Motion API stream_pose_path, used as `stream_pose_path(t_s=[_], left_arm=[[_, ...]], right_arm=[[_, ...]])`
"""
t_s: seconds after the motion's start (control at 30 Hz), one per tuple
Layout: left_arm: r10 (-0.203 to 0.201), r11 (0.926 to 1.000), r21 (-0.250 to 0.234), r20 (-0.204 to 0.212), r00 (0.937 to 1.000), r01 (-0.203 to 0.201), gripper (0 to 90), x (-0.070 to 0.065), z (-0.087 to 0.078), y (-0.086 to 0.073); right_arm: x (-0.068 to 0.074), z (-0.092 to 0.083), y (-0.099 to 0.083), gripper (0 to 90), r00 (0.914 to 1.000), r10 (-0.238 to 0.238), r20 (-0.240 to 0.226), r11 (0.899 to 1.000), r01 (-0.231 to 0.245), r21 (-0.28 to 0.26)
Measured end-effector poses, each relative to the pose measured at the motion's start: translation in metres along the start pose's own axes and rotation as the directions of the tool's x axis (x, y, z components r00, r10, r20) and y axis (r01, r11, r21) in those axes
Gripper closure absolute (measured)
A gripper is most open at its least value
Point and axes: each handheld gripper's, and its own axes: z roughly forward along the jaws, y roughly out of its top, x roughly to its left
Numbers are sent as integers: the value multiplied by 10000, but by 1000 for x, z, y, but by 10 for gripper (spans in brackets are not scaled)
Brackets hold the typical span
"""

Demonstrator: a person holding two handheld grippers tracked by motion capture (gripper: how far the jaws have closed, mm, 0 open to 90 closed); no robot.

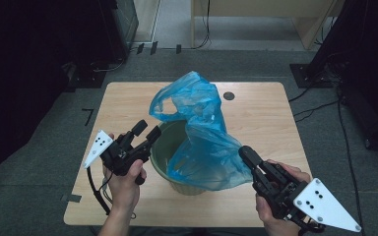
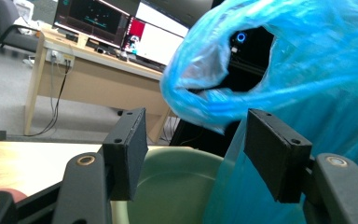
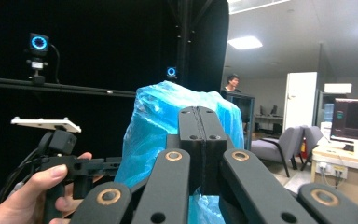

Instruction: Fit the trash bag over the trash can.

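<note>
Blue plastic bag [image 1: 202, 137] draped over green bin [image 1: 170, 147], centre of frame. Left gripper [image 1: 146, 132] fingers parted, nothing clamped, bag just beside. Right gripper [image 1: 246, 156] fingers pressed shut on bag's lower right edge.

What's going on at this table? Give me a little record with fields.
Work in hand: fitting a thin blue plastic bag into a round green bin
Left gripper: jaws apart, beside the bin's rim
Right gripper: shut on the bag's edge
Bag: partly inside, top bunched up above the bin
Surface: light wooden table
</note>
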Motion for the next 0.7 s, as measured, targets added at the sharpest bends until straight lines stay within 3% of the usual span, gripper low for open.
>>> stream_pose_path(t_s=[0.2,0.33,0.43,0.53,0.57,0.7], left_arm=[[-468,9979,-430,198,9987,476,393,5,-5,3],[-830,9956,-391,408,9957,846,412,9,-3,3],[-803,9958,-409,419,9959,821,565,9,-5,2],[-723,9954,-598,378,9967,745,848,11,-11,3],[-720,9950,-665,377,9967,744,900,13,-13,5],[-476,9926,-1101,368,9982,514,900,18,-25,14]], right_arm=[[0,0,0,900,9982,-76,-595,10000,77,17],[1,1,0,900,9924,-220,-1210,9996,239,138],[3,2,0,900,9885,-402,-1458,9986,449,296],[2,2,0,900,9889,-424,-1424,9983,478,342],[1,1,0,900,9901,-397,-1347,9984,448,349],[-9,-2,3,900,9963,-282,-809,9989,310,342]])
